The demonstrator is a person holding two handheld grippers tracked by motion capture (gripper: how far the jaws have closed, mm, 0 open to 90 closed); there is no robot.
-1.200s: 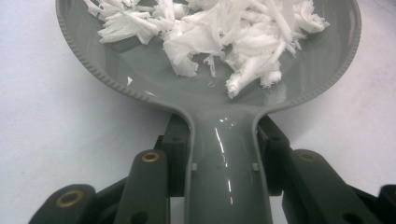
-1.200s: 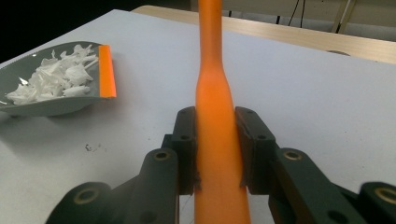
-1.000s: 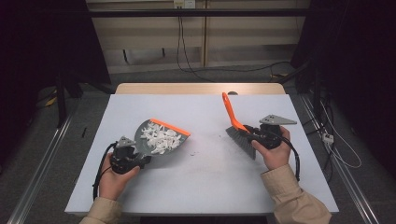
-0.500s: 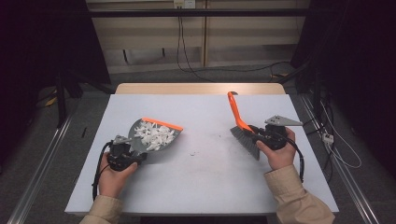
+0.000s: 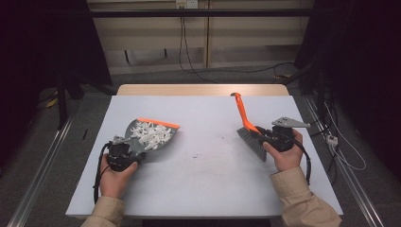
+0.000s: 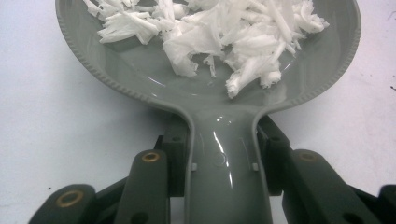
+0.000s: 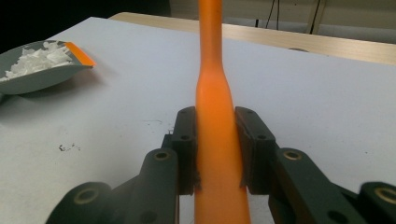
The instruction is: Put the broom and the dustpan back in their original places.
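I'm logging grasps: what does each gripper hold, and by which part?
The left gripper clamps the dustpan by its grey handle, just below the pan. The right gripper clamps the brush by its orange handle.

My left gripper (image 5: 124, 152) clamps the grey dustpan (image 5: 150, 137), heaped with white paper shreds (image 5: 151, 133). My right gripper (image 5: 274, 138) clamps the orange-handled brush (image 5: 247, 124) on the white table (image 5: 208, 179).
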